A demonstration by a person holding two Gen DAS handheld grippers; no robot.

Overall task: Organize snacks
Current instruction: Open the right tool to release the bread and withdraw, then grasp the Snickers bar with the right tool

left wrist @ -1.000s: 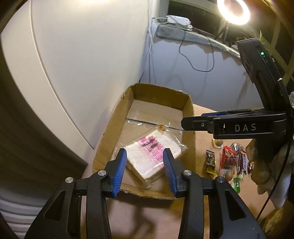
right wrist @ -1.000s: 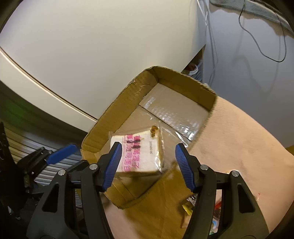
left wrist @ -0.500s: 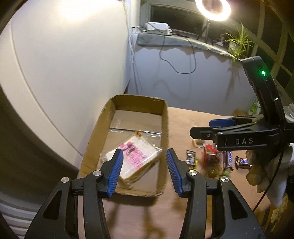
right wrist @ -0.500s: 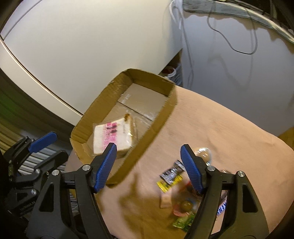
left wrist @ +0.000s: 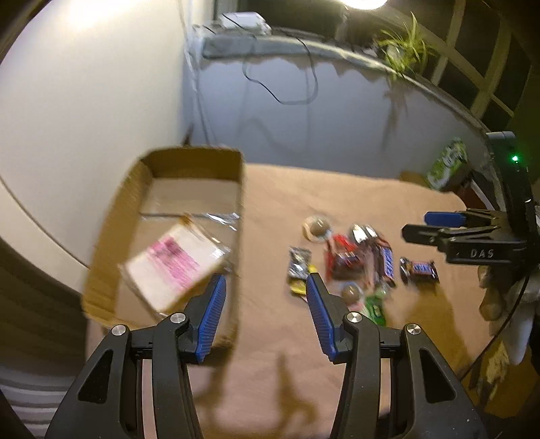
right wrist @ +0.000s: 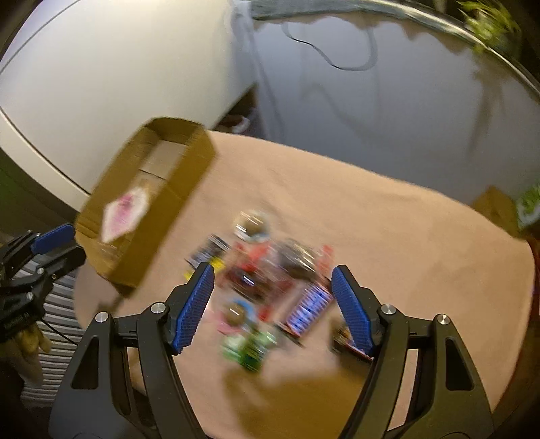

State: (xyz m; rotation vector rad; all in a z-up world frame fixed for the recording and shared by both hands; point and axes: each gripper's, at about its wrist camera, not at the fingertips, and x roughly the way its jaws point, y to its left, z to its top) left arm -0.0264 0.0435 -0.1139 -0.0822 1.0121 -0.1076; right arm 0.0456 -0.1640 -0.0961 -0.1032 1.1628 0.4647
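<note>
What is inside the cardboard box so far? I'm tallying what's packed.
The cardboard box holds one clear-wrapped bread pack with pink print, lying on the bare floor with a tape strip across it. Anything under the pack is covered; the nearest corner is hidden too.

The tan cloth (left wrist: 337, 202) covers the table and serves as the landmark here. Behind its far edge rises a pale wall (left wrist: 337, 118), with a black cable (left wrist: 287, 98) looping down across it. Along the top of that wall runs a grey ledge (left wrist: 243, 50), where a white power strip (left wrist: 243, 20) sits above the cloth's far left corner. Further right on the ledge stands a green leafy plant (left wrist: 405, 50). To the left of the cloth curves a large white panel (left wrist: 84, 118). At the cloth's far right corner is a green package (left wrist: 445, 165), blurred.
</note>
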